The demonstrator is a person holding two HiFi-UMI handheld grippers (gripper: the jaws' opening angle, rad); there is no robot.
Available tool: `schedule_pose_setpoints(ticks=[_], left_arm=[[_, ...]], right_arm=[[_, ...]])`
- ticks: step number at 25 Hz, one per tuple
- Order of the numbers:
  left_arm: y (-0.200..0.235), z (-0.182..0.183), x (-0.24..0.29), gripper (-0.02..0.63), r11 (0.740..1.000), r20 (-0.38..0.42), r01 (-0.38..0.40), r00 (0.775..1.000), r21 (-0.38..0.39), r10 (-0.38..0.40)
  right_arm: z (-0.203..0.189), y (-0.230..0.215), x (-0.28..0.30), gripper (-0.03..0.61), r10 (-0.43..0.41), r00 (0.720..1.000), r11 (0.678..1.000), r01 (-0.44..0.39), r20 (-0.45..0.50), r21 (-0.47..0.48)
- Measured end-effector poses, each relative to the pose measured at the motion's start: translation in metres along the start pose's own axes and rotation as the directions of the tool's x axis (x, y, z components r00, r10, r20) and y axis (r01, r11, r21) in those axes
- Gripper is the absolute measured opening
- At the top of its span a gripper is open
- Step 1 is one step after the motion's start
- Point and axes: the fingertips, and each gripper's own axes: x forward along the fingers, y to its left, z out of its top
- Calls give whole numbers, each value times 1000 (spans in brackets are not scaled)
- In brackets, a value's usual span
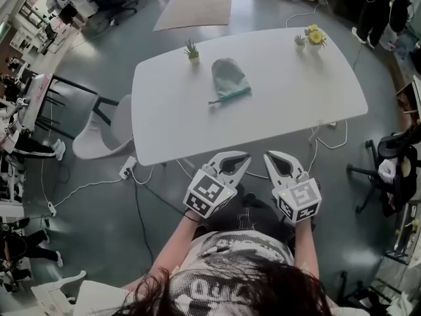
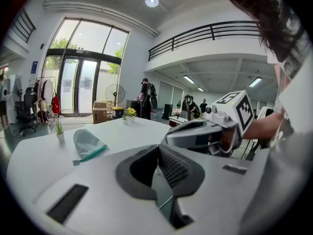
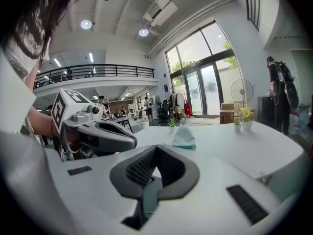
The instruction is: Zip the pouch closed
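White tabletop fills the middle of the head view, and the table [image 1: 289,91] stretches left to right in front of me. A small green plant [image 1: 191,50] in a pot stands at its far edge, just left of the pouch. A pot of yellow flowers [image 1: 315,36] sits at the far right corner with a smaller plant [image 1: 300,41] beside it. A white chair [image 1: 99,137] stands off the table's left end. White cables [image 1: 329,137] trail over the grey floor under the near edge, and a power strip [image 1: 127,168] lies by the near left corner. A dark office chair [image 1: 388,170] stands far off to the right. Between the near edge and the pouch I see plain white tabletop.

The pale green pouch [image 1: 229,79] lies flat on the far half of the table, a little left of centre. Its long axis runs near to far, with the rounded end pointing away from me. Its teal zipper edge faces me and slants, its left end nearer, and a short tail pokes out at that left end.

My left gripper [image 1: 245,157] and right gripper [image 1: 268,157] hover side by side close to my body, just off the table's near edge and well apart from the pouch. Both have their jaws pressed together with nothing between them.
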Motion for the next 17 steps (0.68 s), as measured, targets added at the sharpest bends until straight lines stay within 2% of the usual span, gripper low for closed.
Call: schedule_pose_setpoints(ticks=[17], left_arm=[[-2,-5,0,14,1000,-1,27,1000,-6,-27]], right_arm=[[-4,3,7,-3,20,1000,999,-19,-14,27]])
